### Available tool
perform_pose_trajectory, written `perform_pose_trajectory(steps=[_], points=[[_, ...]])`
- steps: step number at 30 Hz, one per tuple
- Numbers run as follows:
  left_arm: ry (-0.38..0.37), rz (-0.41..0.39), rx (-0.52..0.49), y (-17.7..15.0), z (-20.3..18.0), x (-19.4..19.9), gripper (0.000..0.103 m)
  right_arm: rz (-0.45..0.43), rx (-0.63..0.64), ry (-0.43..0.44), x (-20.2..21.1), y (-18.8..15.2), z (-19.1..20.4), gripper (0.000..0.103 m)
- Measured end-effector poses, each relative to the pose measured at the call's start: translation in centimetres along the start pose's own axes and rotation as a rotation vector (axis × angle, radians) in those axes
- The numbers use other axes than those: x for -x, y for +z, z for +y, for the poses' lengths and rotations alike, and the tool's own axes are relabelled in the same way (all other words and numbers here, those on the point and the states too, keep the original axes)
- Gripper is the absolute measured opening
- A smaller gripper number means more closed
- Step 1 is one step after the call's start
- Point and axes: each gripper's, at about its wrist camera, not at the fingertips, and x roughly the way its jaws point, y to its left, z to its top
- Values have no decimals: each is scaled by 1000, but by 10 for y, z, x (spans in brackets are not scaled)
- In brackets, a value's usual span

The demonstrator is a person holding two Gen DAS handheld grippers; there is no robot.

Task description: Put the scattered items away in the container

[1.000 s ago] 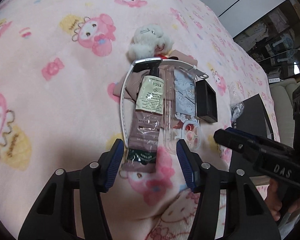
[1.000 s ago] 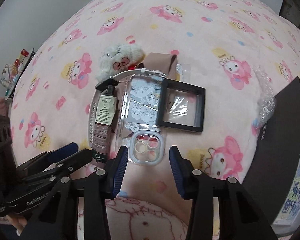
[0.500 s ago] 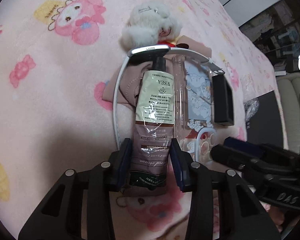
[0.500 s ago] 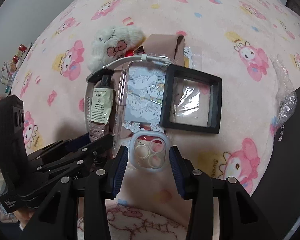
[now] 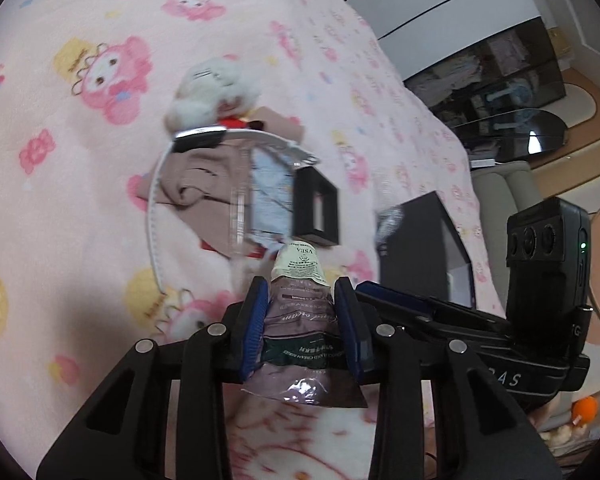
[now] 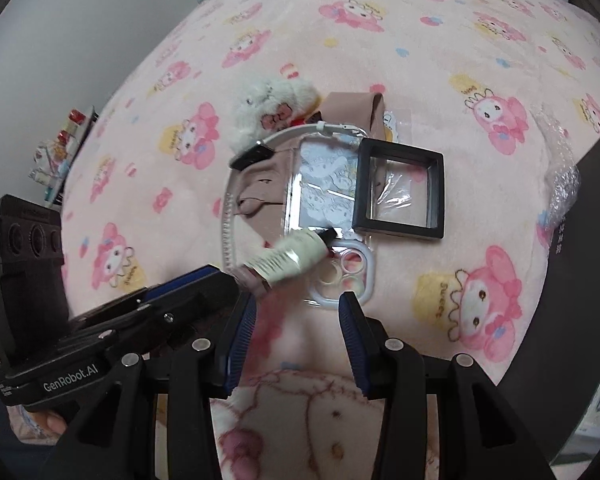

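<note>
The left gripper (image 5: 300,316), jaws closing, pinches the hand cream tube (image 5: 300,320) near its crimped tail. Soft, light and film-slick, it could squirm. The right gripper (image 6: 298,320) hangs spread, empty.

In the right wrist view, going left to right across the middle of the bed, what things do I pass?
Left hand-held gripper closing on the cream tube → white headband → clear phone case → black square frame → bubble wrap → black box.
</note>
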Motion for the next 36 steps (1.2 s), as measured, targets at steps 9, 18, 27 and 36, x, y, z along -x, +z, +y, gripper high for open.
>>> perform_pose_trajectory(steps=[9,18,27,36], points=[[-6,1,-88,-2,-51,5,0,-79,-75,44,40,-23,-22,41],[271,86,-7,-21,-5,-14,21,-35,-122,5,32,-40,-43,41],[284,88,118,-44,42,0,39,83,-102,-82,-28,-16,-45,45],[217,126,135,-40,52,-19,44,153,-168,-92,-74,2,-62,60]])
